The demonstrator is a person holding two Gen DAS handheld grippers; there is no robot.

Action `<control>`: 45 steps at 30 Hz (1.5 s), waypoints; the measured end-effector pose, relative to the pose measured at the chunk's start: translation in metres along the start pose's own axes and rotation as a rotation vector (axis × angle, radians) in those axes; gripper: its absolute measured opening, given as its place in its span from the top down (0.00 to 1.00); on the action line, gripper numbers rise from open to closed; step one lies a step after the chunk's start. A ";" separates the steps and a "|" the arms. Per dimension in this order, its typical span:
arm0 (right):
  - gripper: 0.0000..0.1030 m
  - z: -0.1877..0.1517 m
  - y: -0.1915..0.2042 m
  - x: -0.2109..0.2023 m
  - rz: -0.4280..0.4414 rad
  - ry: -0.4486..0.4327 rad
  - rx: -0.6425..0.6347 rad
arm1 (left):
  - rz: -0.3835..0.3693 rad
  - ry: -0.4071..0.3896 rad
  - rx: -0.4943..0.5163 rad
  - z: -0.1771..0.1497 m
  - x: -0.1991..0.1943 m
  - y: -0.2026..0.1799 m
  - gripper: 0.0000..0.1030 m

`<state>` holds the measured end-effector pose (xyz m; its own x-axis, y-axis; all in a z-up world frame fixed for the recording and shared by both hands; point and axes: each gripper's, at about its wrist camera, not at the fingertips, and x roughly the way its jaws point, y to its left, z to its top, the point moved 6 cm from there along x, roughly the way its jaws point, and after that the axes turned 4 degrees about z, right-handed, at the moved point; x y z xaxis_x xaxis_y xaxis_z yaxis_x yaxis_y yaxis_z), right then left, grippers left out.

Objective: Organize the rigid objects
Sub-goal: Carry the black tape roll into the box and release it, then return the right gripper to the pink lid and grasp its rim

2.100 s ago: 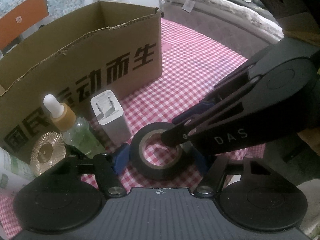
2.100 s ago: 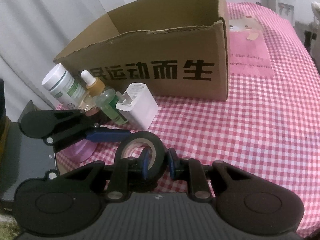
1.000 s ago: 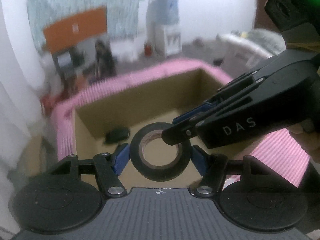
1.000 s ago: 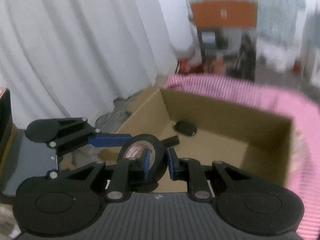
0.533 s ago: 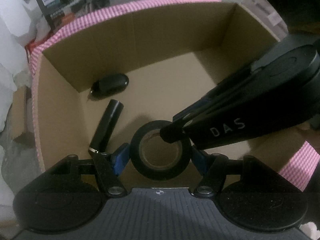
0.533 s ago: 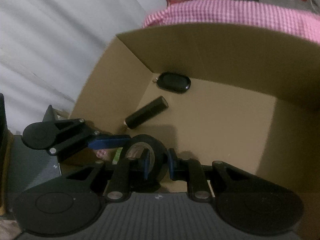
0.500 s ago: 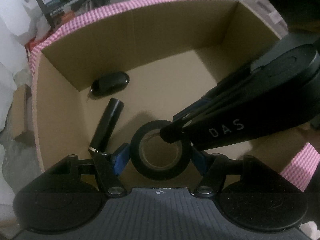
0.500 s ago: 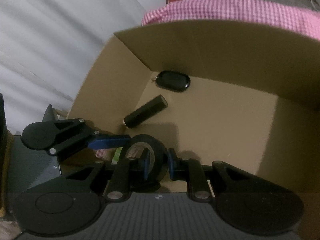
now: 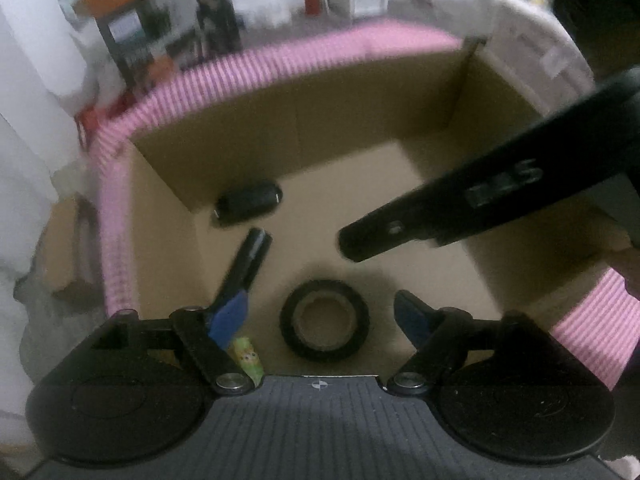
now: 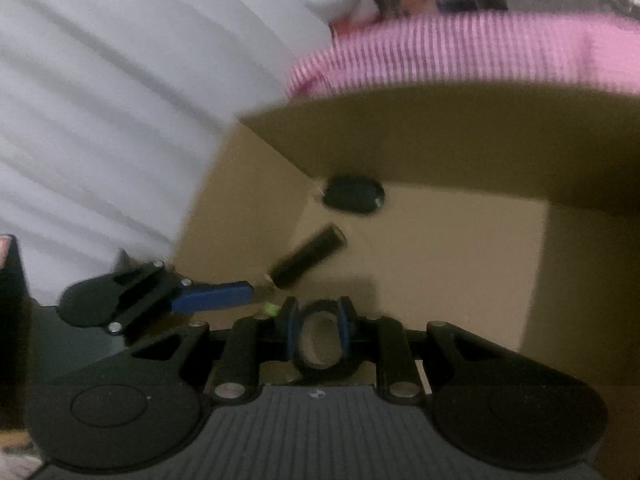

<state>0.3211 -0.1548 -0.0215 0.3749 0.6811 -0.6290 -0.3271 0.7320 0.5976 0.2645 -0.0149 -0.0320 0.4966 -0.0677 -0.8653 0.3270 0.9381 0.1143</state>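
A black roll of tape [image 9: 324,326] lies flat on the floor of the open cardboard box [image 9: 360,120], free of both grippers. My left gripper [image 9: 320,314] hangs above it with its blue fingers [image 9: 230,314] spread wide, empty. My right gripper [image 10: 318,330] has lifted off; its blue fingertips [image 10: 289,330] stand apart over the tape [image 10: 320,354] below. In the left wrist view its black finger [image 9: 440,216] reaches in from the right, above the box floor.
A black oval fob [image 9: 248,202] and a black cylinder [image 9: 250,258] lie on the box floor at the back left; both also show in the right wrist view [image 10: 352,196] [image 10: 308,258]. A green bottle [image 9: 248,358] peeks by the box's near wall. Pink checked cloth [image 9: 280,68] surrounds the box.
Both grippers let go of the tape, which now lies on the box floor. My left fingers spread wide, my right gripper opened and pulled up, and both views rose and blurred.
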 end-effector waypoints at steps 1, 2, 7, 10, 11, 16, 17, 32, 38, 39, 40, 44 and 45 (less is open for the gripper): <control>0.77 -0.002 0.004 -0.011 0.010 -0.032 -0.009 | 0.003 -0.036 -0.005 0.000 -0.012 0.000 0.18; 0.77 -0.006 0.010 -0.025 0.018 -0.068 -0.018 | 0.007 -0.073 -0.009 -0.001 -0.025 0.000 0.16; 0.56 -0.045 0.042 -0.098 0.059 -0.244 -0.084 | 0.034 -0.254 -0.016 -0.019 -0.090 -0.003 0.08; 0.54 -0.079 0.060 -0.131 0.069 -0.330 -0.130 | 0.055 -0.350 -0.010 -0.040 -0.117 -0.013 0.05; 0.54 -0.090 0.065 -0.138 0.074 -0.346 -0.138 | 0.055 -0.370 -0.011 -0.048 -0.123 -0.015 0.04; 0.54 -0.146 0.083 -0.150 0.178 -0.376 -0.134 | 0.070 -0.379 -0.012 -0.092 -0.125 -0.033 0.04; 0.54 -0.156 0.084 -0.149 0.197 -0.375 -0.131 | 0.084 -0.374 -0.014 -0.101 -0.122 -0.036 0.04; 0.54 -0.202 0.044 -0.042 0.033 -0.143 -0.037 | -0.042 -0.111 -0.079 -0.168 -0.035 -0.051 0.06; 0.55 -0.202 0.040 -0.012 -0.069 -0.069 -0.079 | -0.049 -0.081 -0.049 -0.169 -0.019 -0.054 0.15; 0.55 -0.202 0.039 -0.009 -0.081 -0.061 -0.081 | -0.045 -0.078 -0.044 -0.169 -0.016 -0.055 0.20; 0.59 -0.202 0.038 -0.008 -0.092 -0.053 -0.087 | -0.042 -0.074 -0.039 -0.168 -0.014 -0.057 0.22; 0.70 -0.199 0.036 -0.001 -0.127 -0.042 -0.109 | -0.039 -0.071 -0.033 -0.167 -0.007 -0.064 0.31; 0.74 -0.198 0.034 0.003 -0.129 -0.039 -0.110 | -0.038 -0.076 -0.033 -0.166 -0.007 -0.065 0.31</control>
<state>0.1396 -0.1242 -0.1016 0.4522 0.5818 -0.6760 -0.3663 0.8122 0.4540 0.1063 -0.0185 -0.1145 0.5443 -0.1277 -0.8291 0.3204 0.9451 0.0648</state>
